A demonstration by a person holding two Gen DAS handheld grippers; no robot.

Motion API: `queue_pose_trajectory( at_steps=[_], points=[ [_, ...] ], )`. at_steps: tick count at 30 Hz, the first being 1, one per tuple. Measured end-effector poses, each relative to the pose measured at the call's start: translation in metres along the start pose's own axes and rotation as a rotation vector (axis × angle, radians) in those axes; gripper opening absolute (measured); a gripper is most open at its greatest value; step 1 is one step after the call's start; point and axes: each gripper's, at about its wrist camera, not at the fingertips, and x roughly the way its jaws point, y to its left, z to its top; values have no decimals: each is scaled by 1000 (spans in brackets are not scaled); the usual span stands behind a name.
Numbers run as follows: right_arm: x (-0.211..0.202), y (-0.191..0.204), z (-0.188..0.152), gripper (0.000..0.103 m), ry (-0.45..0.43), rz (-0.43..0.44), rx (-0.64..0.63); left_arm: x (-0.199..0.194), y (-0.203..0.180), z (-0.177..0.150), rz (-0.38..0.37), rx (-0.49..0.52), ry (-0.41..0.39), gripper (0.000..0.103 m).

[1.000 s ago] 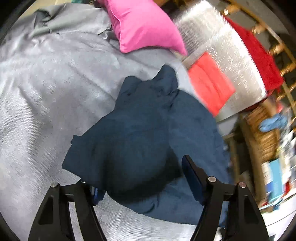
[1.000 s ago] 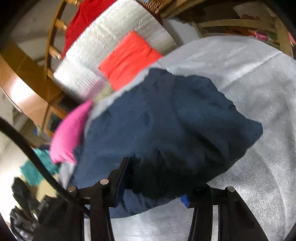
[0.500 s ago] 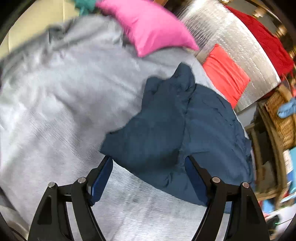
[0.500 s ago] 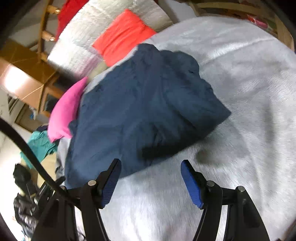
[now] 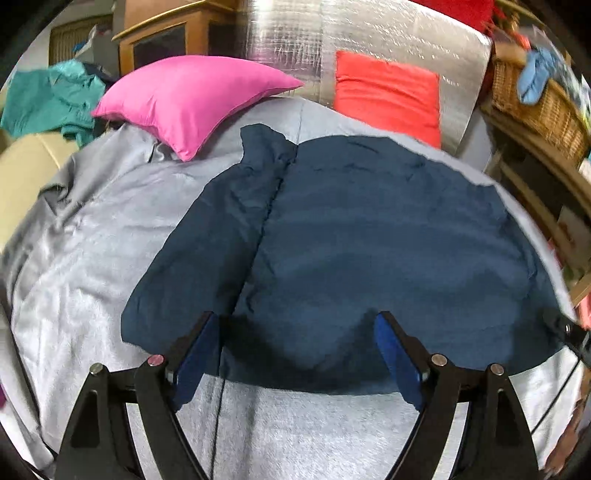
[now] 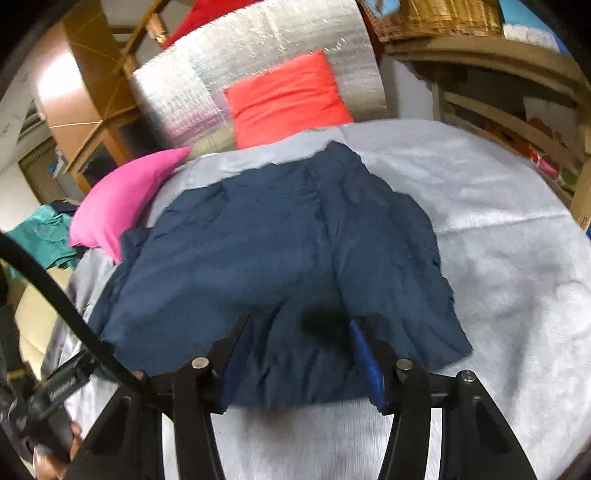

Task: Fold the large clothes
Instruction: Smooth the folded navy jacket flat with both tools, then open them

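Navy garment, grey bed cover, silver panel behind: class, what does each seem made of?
Navy garment: probably matte woven cotton; soft creases, no shine.
Grey bed cover: apparently brushed or plush fabric; fine ribbed sheen.
Silver panel: likely foil bubble insulation; mirror glints, dimpled grid.

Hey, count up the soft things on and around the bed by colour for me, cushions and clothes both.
Pink: 1, the pillow
Red-orange: 1, the cushion
Navy: 1, the jacket spread on the bed
Teal: 1, the garment beside the bed
Total: 4
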Motion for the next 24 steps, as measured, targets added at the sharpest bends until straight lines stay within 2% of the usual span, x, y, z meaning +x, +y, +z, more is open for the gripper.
queue_pose_trajectory(
  at_steps=[3, 8, 11, 14, 16, 19, 21, 24],
  points=[
    [28, -10, -7, 57, 85, -18, 15, 2, -7, -4, 29, 44, -9, 86],
    [29, -9, -4, 59, 107, -35, 11, 12, -9, -4, 55, 90, -12, 87],
    [12, -8, 2, 59, 48, -8, 45, 15, -8, -5, 56, 96, -12, 87],
    [-4, 3, 10, 59, -41, 6, -2, 15, -8, -5, 57, 99, -12, 88],
    [3, 8, 11, 59, -17, 16, -16, 16, -8, -5, 60, 99, -12, 88],
    [30, 6, 5, 60, 86, 18, 16, 16, -10, -6, 66, 105, -13, 88],
    [32, 10, 4, 60, 89, -9, -13, 17, -10, -6, 70, 109, -11, 89],
    [26, 10, 2, 60, 85, -5, -5, 17, -9, -7, 70, 113, -4, 90]
  ],
)
